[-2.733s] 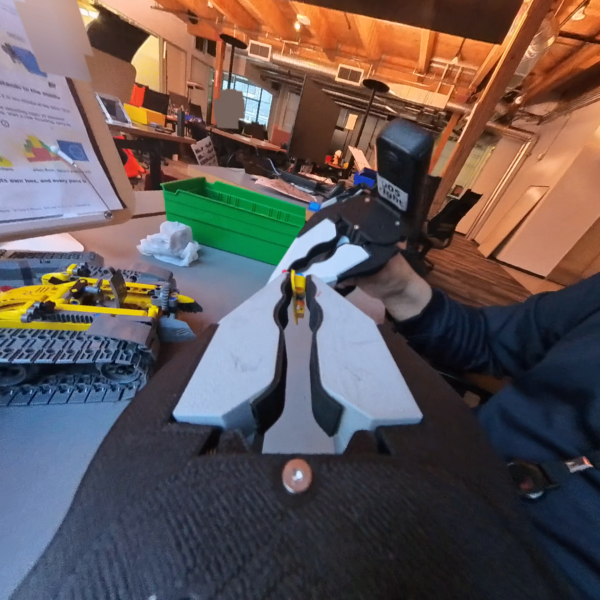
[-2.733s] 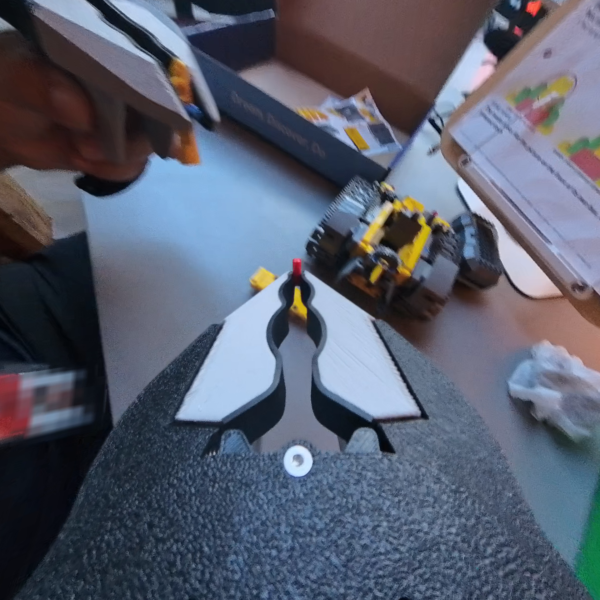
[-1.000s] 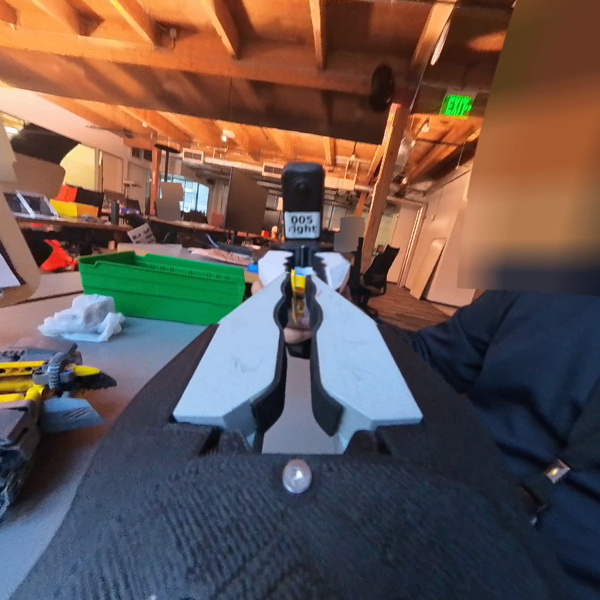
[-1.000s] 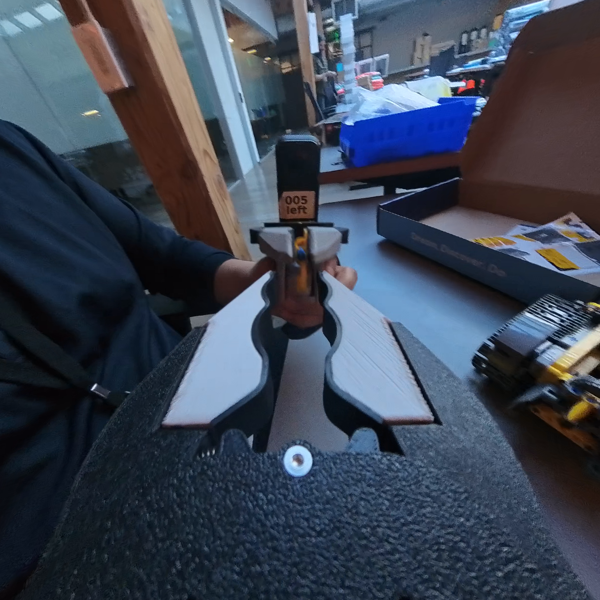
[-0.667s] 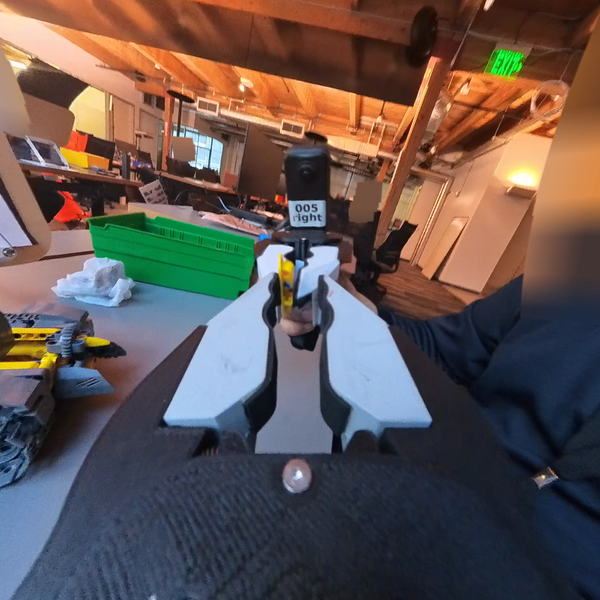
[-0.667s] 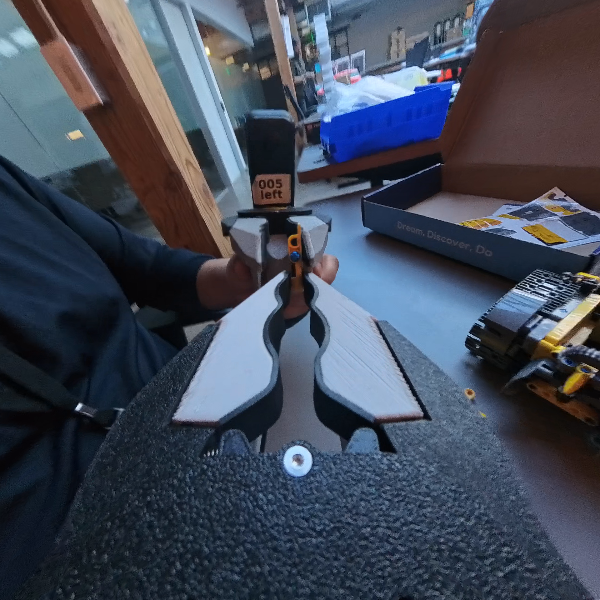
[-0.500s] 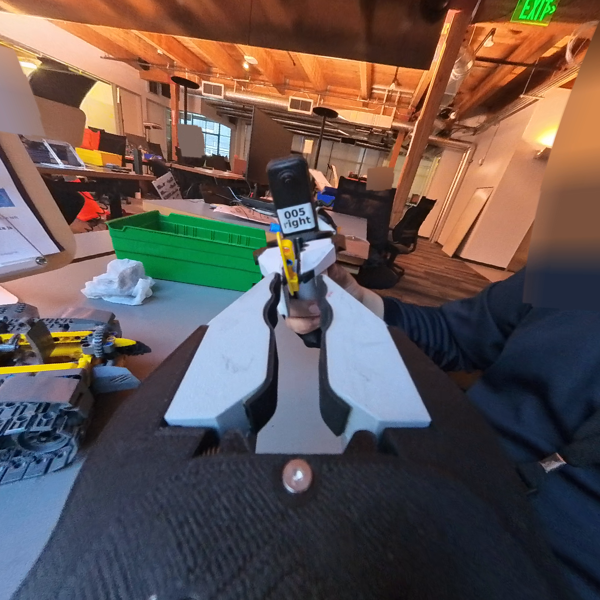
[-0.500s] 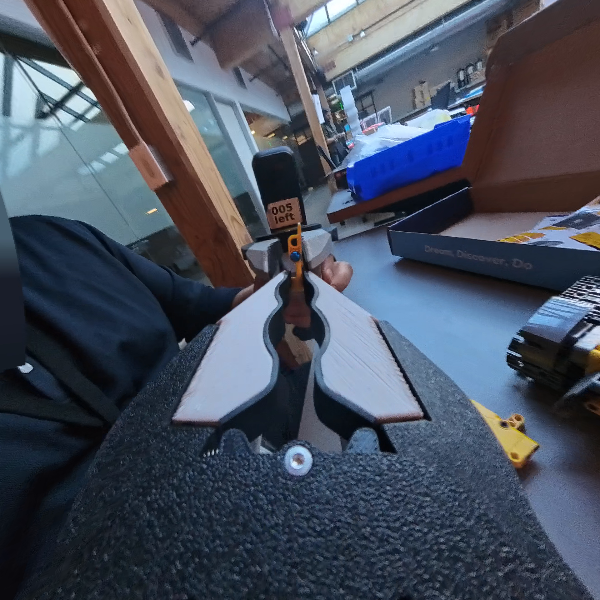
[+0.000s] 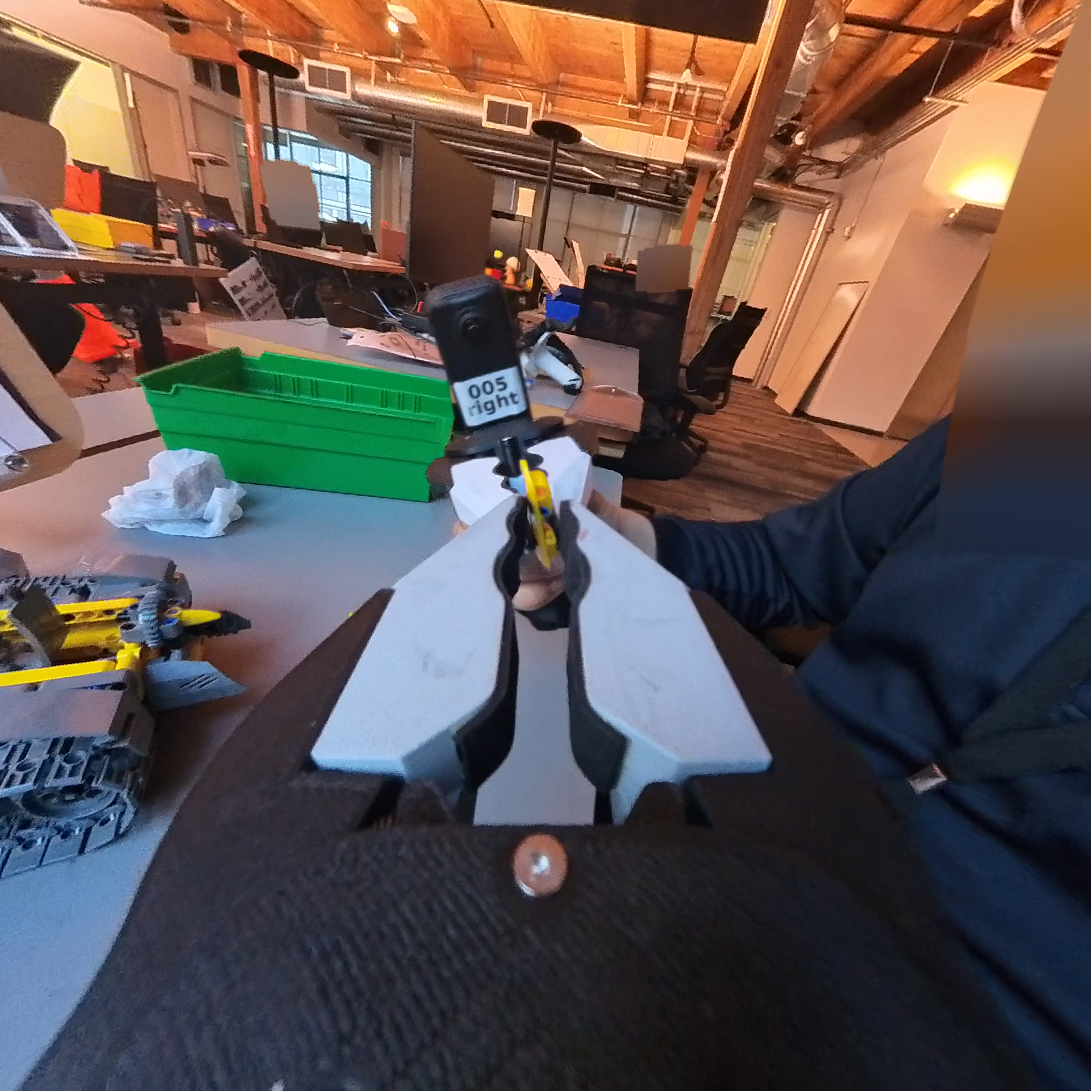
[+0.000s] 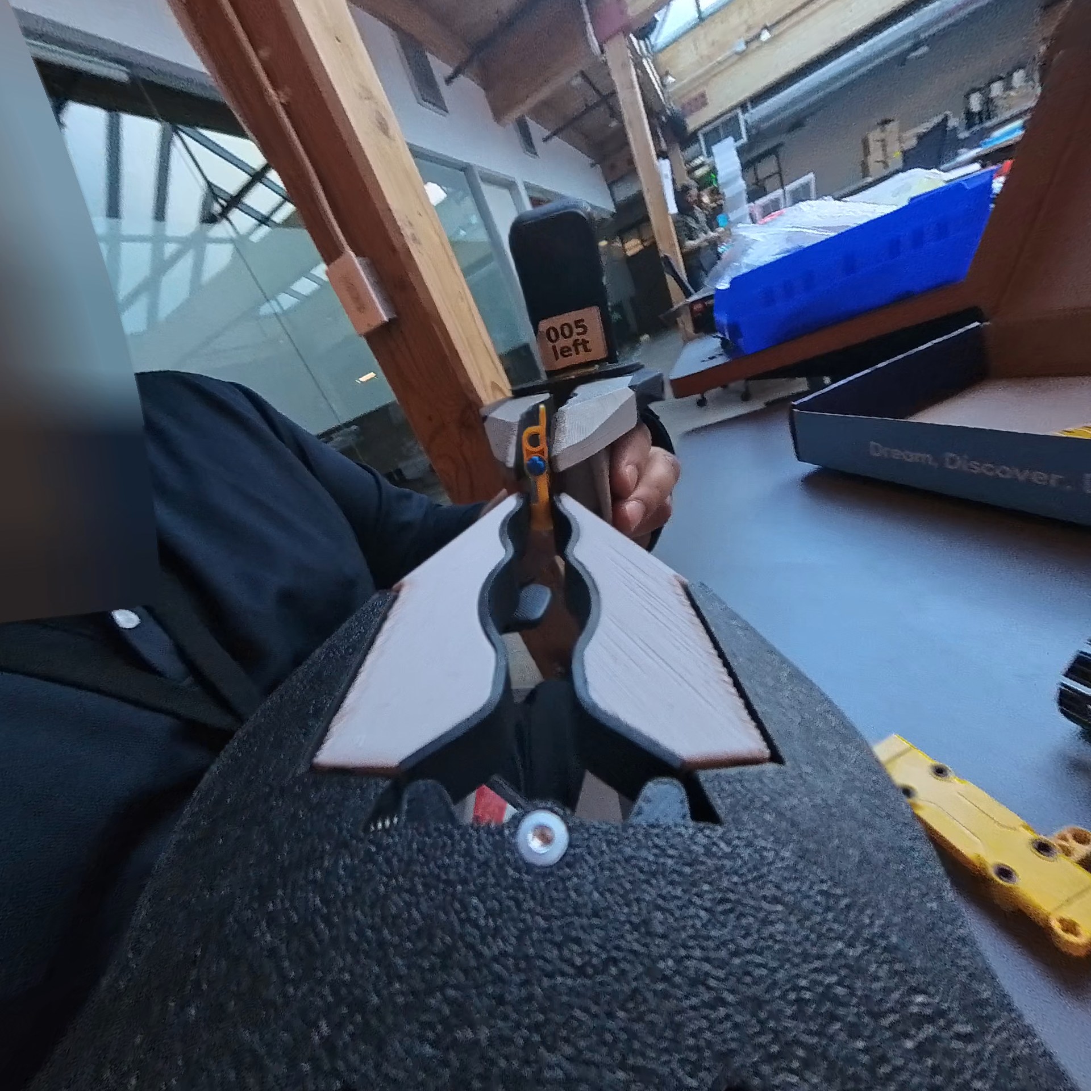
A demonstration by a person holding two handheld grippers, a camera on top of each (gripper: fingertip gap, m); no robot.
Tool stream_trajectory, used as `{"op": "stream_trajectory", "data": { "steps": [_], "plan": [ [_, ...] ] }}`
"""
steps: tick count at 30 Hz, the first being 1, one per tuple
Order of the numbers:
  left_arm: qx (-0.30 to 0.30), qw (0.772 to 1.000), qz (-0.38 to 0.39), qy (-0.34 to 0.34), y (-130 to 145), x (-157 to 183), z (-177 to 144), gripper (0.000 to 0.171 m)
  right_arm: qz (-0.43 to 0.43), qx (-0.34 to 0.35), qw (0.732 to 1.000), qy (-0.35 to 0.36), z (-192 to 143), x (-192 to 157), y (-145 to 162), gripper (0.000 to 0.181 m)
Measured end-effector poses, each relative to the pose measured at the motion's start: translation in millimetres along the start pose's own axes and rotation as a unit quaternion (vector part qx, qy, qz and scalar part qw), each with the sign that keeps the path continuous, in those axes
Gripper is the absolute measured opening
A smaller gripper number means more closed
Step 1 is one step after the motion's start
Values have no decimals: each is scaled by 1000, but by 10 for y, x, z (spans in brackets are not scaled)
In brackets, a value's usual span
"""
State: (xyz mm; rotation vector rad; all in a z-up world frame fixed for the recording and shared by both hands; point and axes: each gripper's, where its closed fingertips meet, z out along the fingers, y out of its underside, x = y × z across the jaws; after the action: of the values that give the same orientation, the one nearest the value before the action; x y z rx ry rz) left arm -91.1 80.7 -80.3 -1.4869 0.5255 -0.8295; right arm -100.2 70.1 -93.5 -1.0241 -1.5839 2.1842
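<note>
A thin yellow building-toy beam [image 9: 538,502] with a blue pin [image 10: 536,466] is held in the air between my two grippers, which face each other tip to tip. My left gripper [image 9: 540,519] has its fingertips closed on one end of the beam. My right gripper [image 10: 540,505] is shut on the other end. The right gripper also shows in the left wrist view [image 9: 519,478], and the left gripper in the right wrist view [image 10: 538,431]. A hand [image 10: 640,478] holds the left gripper's grip.
A yellow and grey tracked toy vehicle [image 9: 71,679] stands on the grey table, with a crumpled white tissue [image 9: 177,496] and a green bin [image 9: 295,431] behind it. A loose yellow beam [image 10: 992,850] lies on the table. An open dark blue box [image 10: 944,448] is farther off. Only a small space, under 4 cm, lies between the two pairs of fingers.
My left gripper opened while the right one shut on the beam. The left fingertips have now narrowed onto the beam again. Both grippers have tilted lower.
</note>
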Motion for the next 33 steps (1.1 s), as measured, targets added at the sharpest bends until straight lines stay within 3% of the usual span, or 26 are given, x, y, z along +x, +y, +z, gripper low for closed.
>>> {"op": "stream_trajectory", "data": {
  "steps": [2, 6, 9, 14, 17, 21, 24, 26, 29, 33],
  "plan": [
    [-5, 1000, 7, 3, -18, 43, 10, 11, 15, 14, 1000, -21, -14, -41, -35, 5],
    [-17, 999, 28, -4, -10, 70, 12, 3, 53, 25, 996, -66, -10, -117, -40, 6],
    [-27, 999, 35, -14, 11, 45, -1, 2, 66, 25, 995, -64, -2, -84, -25, 5],
    [-48, 992, 75, -92, 76, -144, -16, 1, 4, -2, 999, 44, -63, 151, -24, 6],
    [-71, 983, 94, -142, 150, -280, -27, 1, -106, -21, 978, 180, -187, 364, -108, 23],
    [-118, 975, 102, -155, 312, -326, 18, 1, -188, -59, 955, 221, -140, 274, -145, 24],
    [-133, 973, 107, -155, 354, -309, 47, 1, -201, -102, 947, 228, -90, 296, -18, 23],
    [-140, 970, 114, -161, 356, -314, 40, 1, -193, -97, 952, 218, -79, 285, -5, 11],
    [-125, 972, 119, -162, 283, -294, 32, 1, -136, -58, 971, 187, -93, 257, -71, 7],
    [-78, 978, 115, -153, 116, -236, 6, 0, -37, 44, 992, 114, -172, 194, -258, 6]
  ]
}}
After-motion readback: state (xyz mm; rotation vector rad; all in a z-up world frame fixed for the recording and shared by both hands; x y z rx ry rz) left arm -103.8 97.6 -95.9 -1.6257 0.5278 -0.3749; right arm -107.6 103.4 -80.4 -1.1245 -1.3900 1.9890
